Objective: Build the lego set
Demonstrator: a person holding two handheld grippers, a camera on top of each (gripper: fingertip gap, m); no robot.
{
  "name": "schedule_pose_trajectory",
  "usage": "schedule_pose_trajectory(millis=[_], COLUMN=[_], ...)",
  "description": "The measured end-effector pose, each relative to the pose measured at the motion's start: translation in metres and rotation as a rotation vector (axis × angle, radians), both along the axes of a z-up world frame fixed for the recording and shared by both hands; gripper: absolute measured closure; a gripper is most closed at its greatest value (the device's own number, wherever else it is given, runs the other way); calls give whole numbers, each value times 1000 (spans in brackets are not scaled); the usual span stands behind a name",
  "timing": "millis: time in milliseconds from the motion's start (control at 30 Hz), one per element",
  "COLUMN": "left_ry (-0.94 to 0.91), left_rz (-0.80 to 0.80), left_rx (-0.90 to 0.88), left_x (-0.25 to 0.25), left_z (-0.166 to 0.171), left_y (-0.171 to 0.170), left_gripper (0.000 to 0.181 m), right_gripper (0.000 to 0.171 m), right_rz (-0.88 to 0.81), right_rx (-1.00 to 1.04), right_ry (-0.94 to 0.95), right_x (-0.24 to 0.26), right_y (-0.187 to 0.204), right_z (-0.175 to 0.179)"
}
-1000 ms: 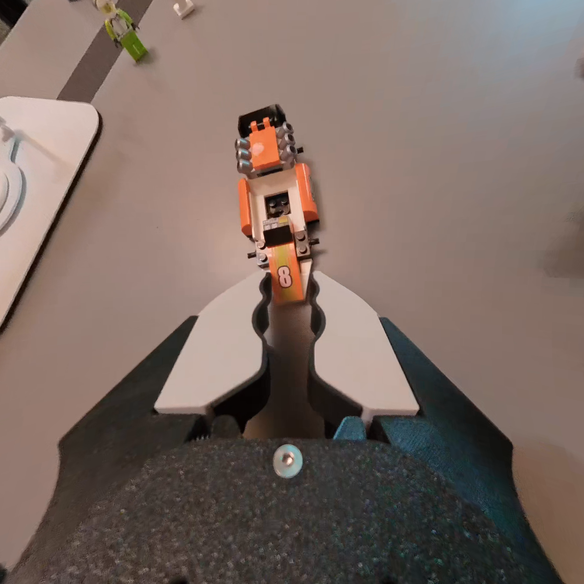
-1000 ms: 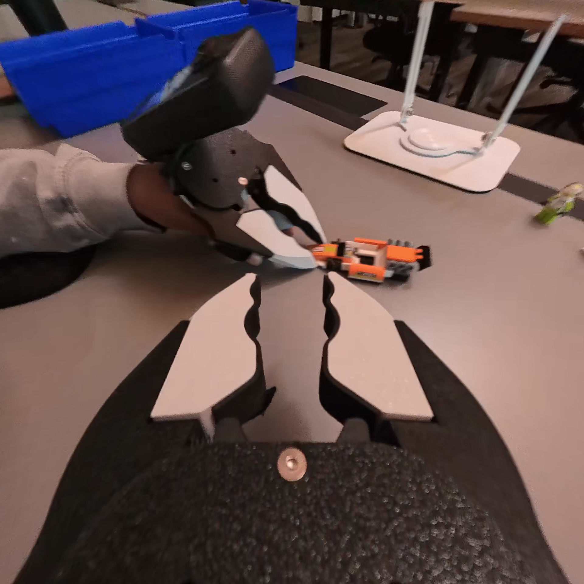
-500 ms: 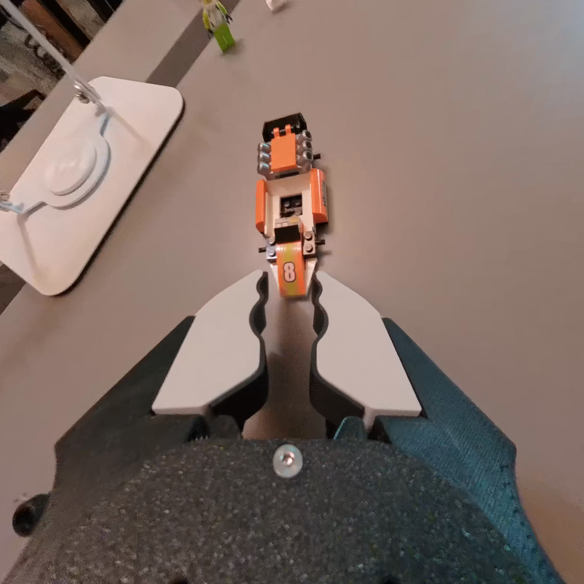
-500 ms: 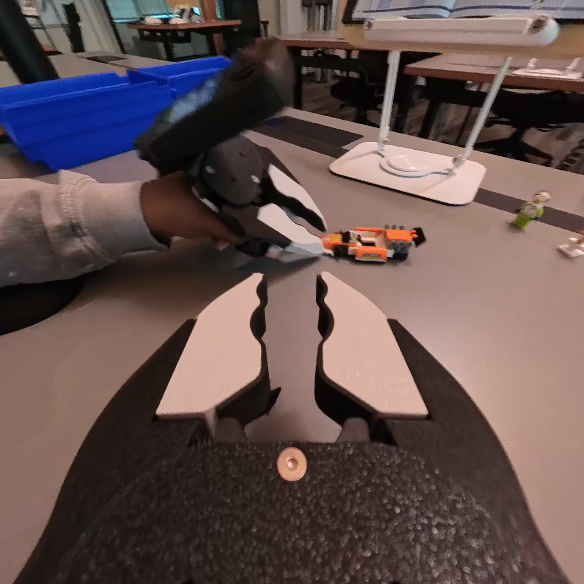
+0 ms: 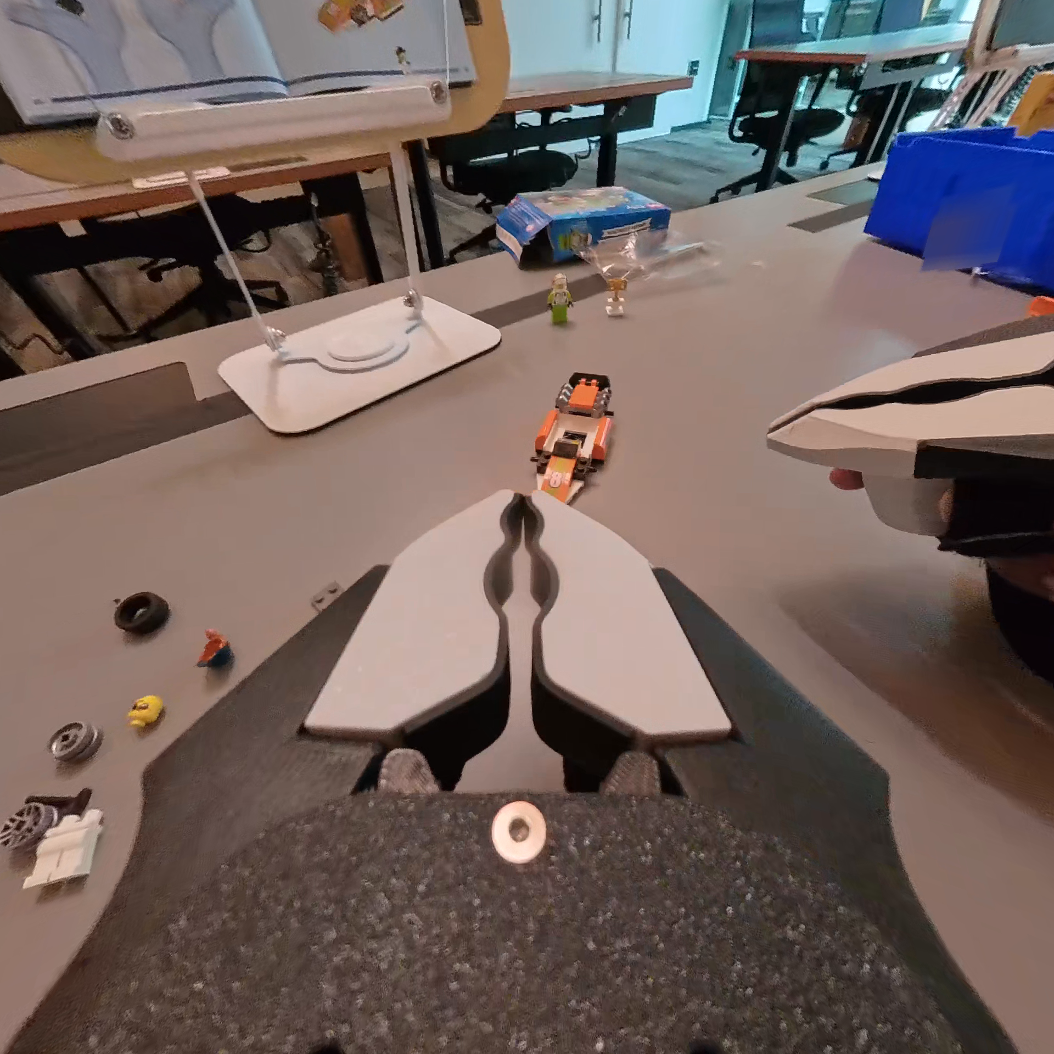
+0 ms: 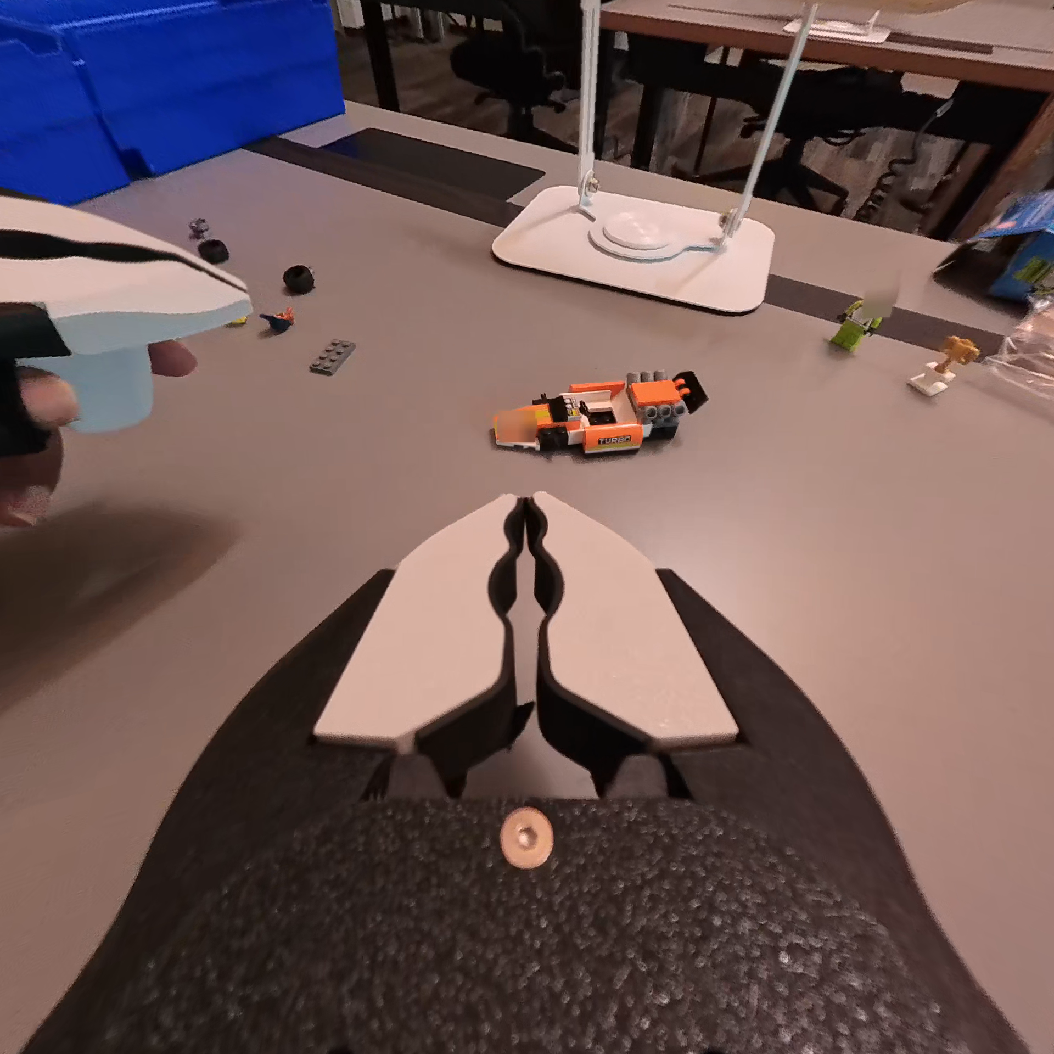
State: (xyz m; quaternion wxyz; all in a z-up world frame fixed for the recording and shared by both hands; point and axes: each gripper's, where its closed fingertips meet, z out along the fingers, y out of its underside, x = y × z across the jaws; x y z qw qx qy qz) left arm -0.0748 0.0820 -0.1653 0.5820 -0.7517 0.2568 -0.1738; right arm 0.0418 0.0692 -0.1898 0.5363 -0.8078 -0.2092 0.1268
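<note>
An orange and white lego car body (image 5: pixel 575 436) without wheels lies on the grey table (image 5: pixel 399 513); it also shows in the right wrist view (image 6: pixel 599 416). My left gripper (image 5: pixel 522 497) is shut with nothing between its pads and sits just short of the car's nose. My right gripper (image 6: pixel 527 501) is shut with nothing between its pads, a little back from the car's side. The right gripper shows at the right edge of the left wrist view (image 5: pixel 912 422), and the left gripper at the left edge of the right wrist view (image 6: pixel 114 285).
Loose parts lie at the left: a black tyre (image 5: pixel 141 612), wheel hubs (image 5: pixel 74 741), a yellow head (image 5: pixel 145 710), white legs (image 5: pixel 65 850). A grey plate (image 6: pixel 332 357), a green minifigure (image 5: pixel 560 299), a trophy (image 5: pixel 616 294), a white stand base (image 5: pixel 359 365), a blue box (image 5: pixel 582 222) and blue bins (image 5: pixel 969 205) stand around. About 12 cm separates my left fingertips from my right.
The left gripper let go of the car's nose, drew back and shut on air. The right gripper also shut on air and both pulled away from the car.
</note>
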Motion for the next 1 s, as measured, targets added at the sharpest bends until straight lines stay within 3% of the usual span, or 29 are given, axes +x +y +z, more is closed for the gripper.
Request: schedule_pose_trajectory(millis=[267, 500, 633, 767, 900, 1000], left_ry=[59, 90, 96, 94, 78, 82], left_rz=[-18, -25, -27, -28, -32, -38], left_rx=[-79, -18, 6, 34, 46, 42], left_x=[5, 13, 18, 23, 28, 28], left_z=[-32, -24, -15, -4, 3, 2], left_y=[1, 24, 42, 58, 71, 79], left_gripper=[181, 181, 179, 177, 177, 177], right_gripper=[171, 171, 165, 156, 140, 138], right_rz=[-7, -23, -27, -71, -110, -140], right_rx=[14, 80, 166, 255, 230, 187], right_ry=[-16, -16, 2, -35, -52, -29], right_x=[-6, 4, 16, 34, 43, 46], right_y=[3, 35, 91, 172, 253, 301], right_z=[-9, 17, 62, 108, 131, 136])
